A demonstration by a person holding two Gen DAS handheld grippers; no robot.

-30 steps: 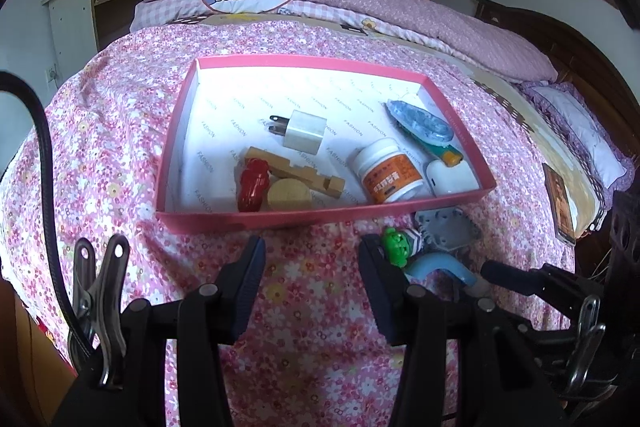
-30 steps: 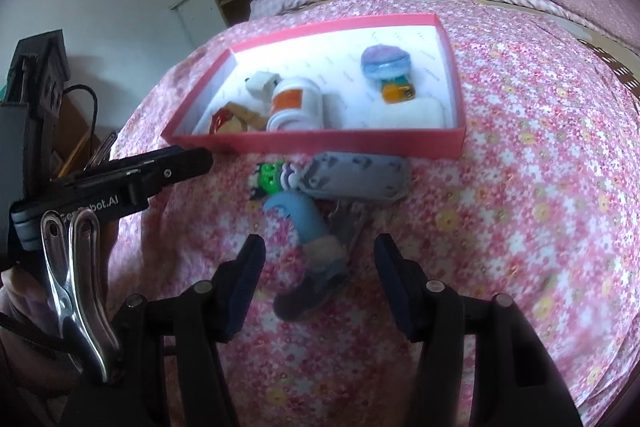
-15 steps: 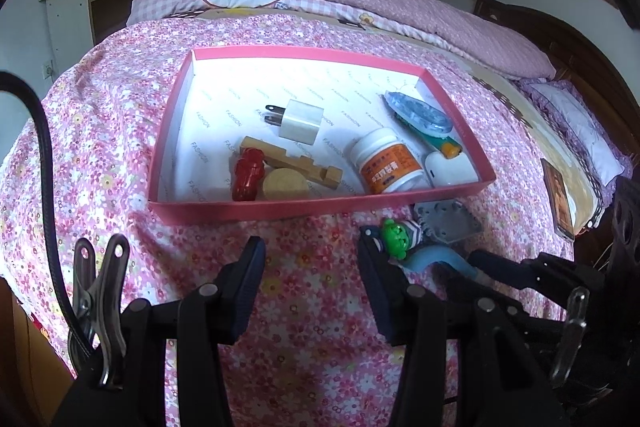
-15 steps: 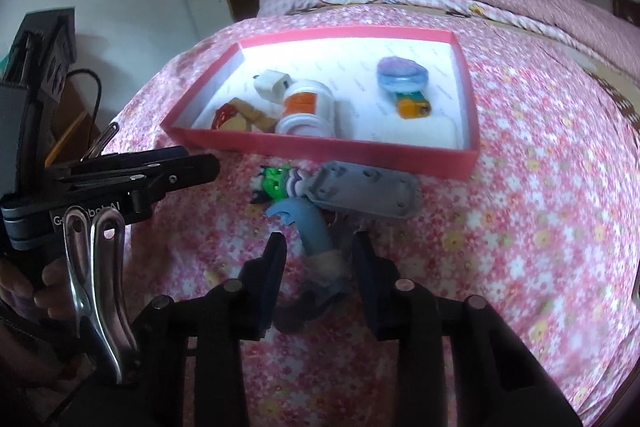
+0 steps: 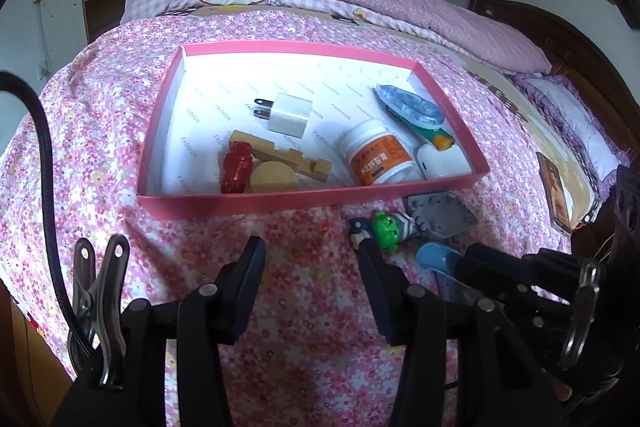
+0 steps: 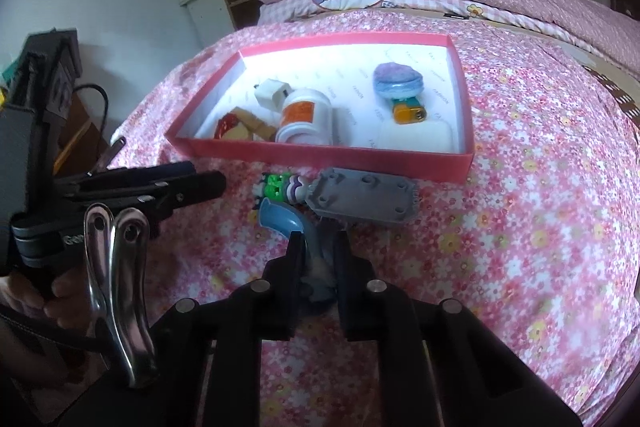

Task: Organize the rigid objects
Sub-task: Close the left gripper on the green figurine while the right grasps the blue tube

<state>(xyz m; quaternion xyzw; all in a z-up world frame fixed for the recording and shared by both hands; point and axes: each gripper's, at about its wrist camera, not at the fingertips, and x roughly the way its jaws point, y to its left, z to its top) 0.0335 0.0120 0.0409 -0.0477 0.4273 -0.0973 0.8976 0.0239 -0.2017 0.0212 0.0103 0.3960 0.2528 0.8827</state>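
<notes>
- The blue curved piece (image 6: 298,231) lies on the flowered bedspread (image 6: 520,227), just in front of the pink tray (image 6: 320,153), with the right gripper (image 6: 318,247) clamped on its lower end.
- A green-headed toy figure (image 6: 280,187) and a grey plate (image 6: 364,203) lie touching it, outside the tray.
- In the tray lie a white bottle (image 5: 376,157), a charger (image 5: 288,113) and a red figure (image 5: 237,167).
- The left gripper (image 5: 310,259) hovers over the bedspread, jaws apart, holding nothing.
</notes>
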